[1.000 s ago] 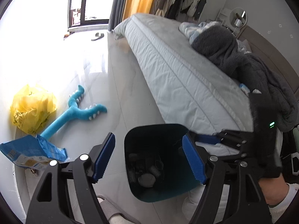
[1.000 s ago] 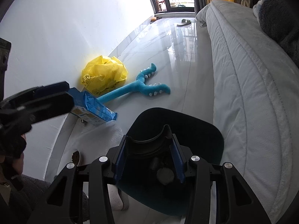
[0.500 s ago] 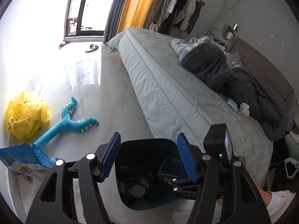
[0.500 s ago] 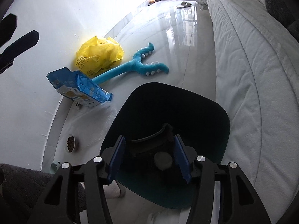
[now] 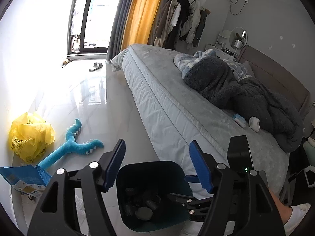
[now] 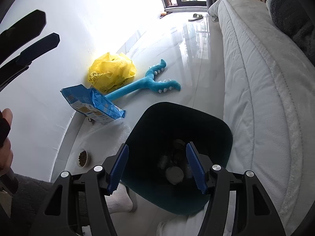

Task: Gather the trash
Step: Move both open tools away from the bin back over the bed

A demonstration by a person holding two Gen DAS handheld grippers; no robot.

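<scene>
Both my claws hover above a dark teal trash bin (image 6: 214, 125) on the floor beside the bed (image 6: 265, 90). My right claw (image 6: 157, 167) has just been opening and holds nothing; trash lies below it in the bin. My left claw (image 5: 157, 165) is open and empty. Ahead-left lie a blue snack bag (image 6: 92, 104) and a yellow plastic bag (image 6: 110, 72).

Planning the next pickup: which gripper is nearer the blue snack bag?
Left. The left gripper hangs beside and above the blue snack bag; the right gripper hovers over the trash bin, farther off.
</scene>
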